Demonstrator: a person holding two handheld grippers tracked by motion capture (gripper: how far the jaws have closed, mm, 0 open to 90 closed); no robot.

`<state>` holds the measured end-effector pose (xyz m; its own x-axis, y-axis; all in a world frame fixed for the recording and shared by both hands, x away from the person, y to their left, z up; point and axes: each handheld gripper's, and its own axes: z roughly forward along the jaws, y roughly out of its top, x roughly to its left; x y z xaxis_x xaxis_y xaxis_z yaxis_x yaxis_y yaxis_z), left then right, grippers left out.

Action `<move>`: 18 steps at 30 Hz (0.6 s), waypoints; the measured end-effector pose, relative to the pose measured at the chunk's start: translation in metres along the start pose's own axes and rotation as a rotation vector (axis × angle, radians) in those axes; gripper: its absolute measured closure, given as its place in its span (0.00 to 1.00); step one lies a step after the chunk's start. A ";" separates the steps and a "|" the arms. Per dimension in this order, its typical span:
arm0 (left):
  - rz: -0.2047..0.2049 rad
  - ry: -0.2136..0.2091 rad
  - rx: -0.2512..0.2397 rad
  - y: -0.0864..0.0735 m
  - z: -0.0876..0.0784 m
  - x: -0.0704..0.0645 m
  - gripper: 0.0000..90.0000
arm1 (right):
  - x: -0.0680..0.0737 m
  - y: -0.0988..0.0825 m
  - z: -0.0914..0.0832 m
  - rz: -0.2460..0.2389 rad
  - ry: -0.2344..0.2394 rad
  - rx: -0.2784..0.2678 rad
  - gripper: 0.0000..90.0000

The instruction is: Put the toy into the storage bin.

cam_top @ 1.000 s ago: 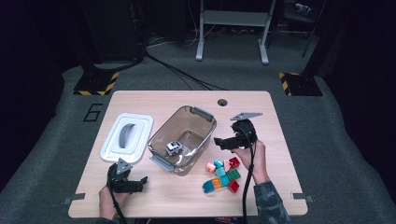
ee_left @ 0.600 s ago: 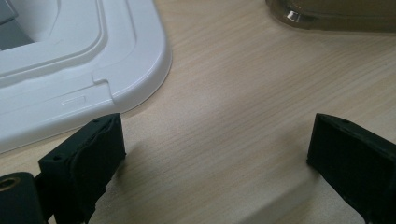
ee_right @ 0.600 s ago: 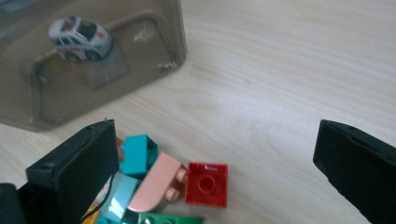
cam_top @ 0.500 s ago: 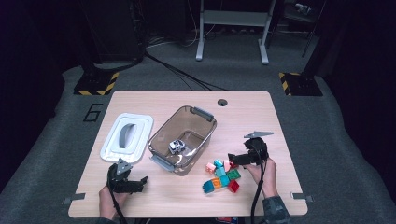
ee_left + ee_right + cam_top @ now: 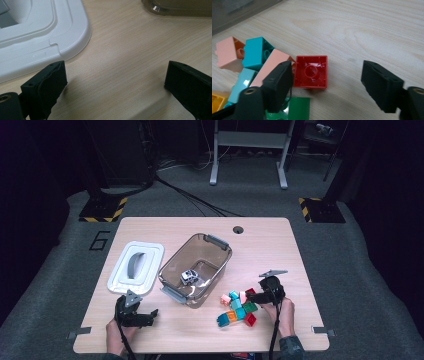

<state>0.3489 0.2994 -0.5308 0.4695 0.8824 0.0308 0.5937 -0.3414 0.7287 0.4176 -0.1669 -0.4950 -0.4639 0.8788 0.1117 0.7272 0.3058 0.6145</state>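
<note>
Closing our right gripper (image 5: pixel 325 80), fingers not yet pressing, we straddle the red block (image 5: pixel 311 72): light, rigid, slick; grip its flat sides. Left gripper (image 5: pixel 115 85) rests released.

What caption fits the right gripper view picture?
Right gripper, jaws just closing, straddles an upturned red block beside pink and teal blocks on the wooden table.

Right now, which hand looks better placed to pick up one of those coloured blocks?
The right. Its gripper sits low at the blocks, jaws closing around the red block. The left gripper rests open by the white lid.
</note>
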 end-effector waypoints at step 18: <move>0.003 -0.001 -0.001 0.000 0.000 0.000 0.04 | 0.005 0.003 0.009 -0.026 -0.011 0.029 0.64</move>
<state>0.3489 0.2994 -0.5308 0.4721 0.8810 0.0326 0.5918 -0.3441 0.7290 0.4218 -0.1589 -0.4997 -0.4774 0.8743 0.0876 0.7294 0.3386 0.5944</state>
